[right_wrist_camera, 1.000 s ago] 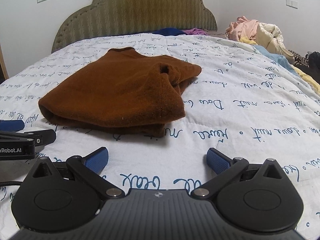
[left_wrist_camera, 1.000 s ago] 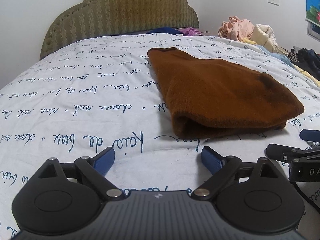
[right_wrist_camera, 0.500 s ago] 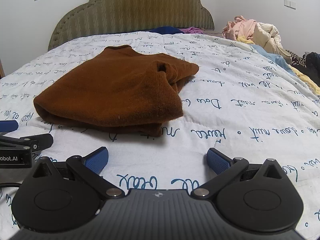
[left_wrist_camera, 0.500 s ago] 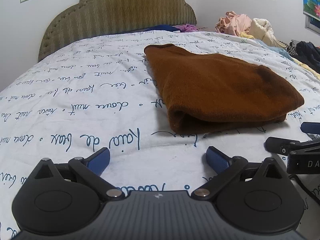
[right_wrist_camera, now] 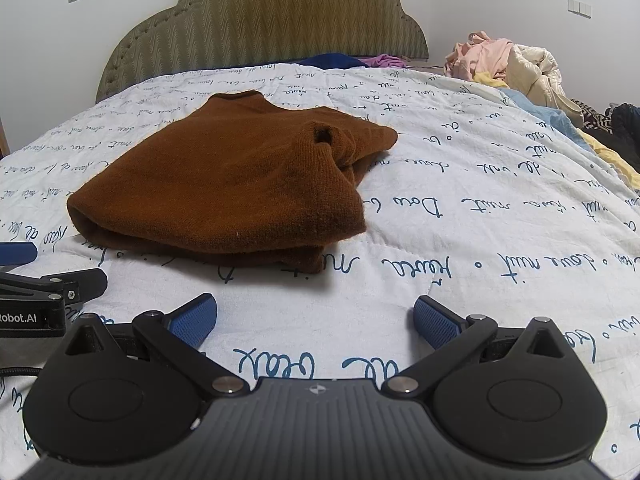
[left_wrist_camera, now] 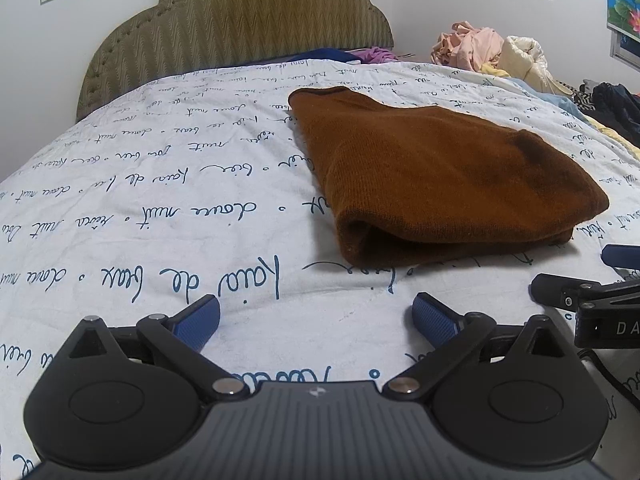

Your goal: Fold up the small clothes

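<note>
We hold both grippers low over the bed [left_wrist_camera: 160, 184], side by side. The left gripper [left_wrist_camera: 316, 316] has its fingers [left_wrist_camera: 196, 322] spread wide with nothing between them, and so does the right gripper [right_wrist_camera: 316, 316]. The brown sweater [left_wrist_camera: 432, 172] lies folded on the bedspread, right of centre in the left view and left of centre in the right view, clear of both grippers.

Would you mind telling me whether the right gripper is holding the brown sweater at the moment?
No: the right gripper stands open over the bare bedsheet, and the folded brown sweater lies apart from it, further up the bed.
</note>
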Action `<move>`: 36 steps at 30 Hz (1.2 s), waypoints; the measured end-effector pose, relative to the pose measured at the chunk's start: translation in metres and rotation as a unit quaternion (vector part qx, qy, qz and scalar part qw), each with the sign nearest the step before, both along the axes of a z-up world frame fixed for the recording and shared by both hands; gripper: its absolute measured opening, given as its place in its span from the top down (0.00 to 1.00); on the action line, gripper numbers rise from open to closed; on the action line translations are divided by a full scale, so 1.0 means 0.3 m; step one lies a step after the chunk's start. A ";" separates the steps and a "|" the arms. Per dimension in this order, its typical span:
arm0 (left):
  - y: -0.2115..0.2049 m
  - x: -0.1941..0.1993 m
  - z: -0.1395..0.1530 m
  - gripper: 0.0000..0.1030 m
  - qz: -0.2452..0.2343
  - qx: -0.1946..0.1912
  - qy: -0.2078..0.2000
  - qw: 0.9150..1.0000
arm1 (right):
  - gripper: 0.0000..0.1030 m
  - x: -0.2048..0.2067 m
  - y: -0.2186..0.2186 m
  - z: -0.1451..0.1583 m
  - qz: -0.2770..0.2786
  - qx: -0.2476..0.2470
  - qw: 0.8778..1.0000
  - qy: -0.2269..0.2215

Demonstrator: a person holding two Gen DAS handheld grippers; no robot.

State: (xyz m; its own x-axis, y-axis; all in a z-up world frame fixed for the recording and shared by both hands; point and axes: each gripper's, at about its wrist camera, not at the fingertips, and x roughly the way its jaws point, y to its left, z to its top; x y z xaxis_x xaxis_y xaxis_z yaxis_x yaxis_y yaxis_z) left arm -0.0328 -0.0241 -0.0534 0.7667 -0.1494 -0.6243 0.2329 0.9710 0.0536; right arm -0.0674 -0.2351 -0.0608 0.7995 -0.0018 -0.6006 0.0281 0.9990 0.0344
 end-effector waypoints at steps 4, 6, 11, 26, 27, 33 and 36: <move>0.001 0.000 0.000 0.00 0.000 0.000 0.000 1.000 | 0.00 -0.001 0.000 0.000 -0.002 0.000 1.000 -0.002; 0.004 -0.001 0.000 0.00 0.002 -0.002 -0.001 1.000 | 0.00 -0.001 -0.001 0.000 -0.004 -0.001 1.000 -0.002; 0.007 -0.008 0.000 0.00 0.005 -0.003 -0.003 1.000 | 0.00 -0.002 0.003 0.001 -0.014 -0.009 1.000 -0.004; 0.000 -0.008 0.000 0.00 0.005 0.003 -0.001 1.000 | 0.00 0.004 0.002 -0.002 -0.015 -0.010 1.000 0.001; 0.000 -0.008 0.000 0.00 0.005 0.003 -0.001 1.000 | 0.00 0.004 0.002 -0.002 -0.016 -0.010 1.000 0.000; 0.000 -0.005 -0.002 0.00 0.007 0.003 -0.002 1.000 | 0.00 0.005 0.001 -0.002 -0.016 -0.011 1.000 0.000; 0.001 -0.004 -0.003 0.00 0.013 0.003 -0.003 1.000 | 0.00 0.003 0.005 -0.001 -0.017 -0.013 1.000 -0.002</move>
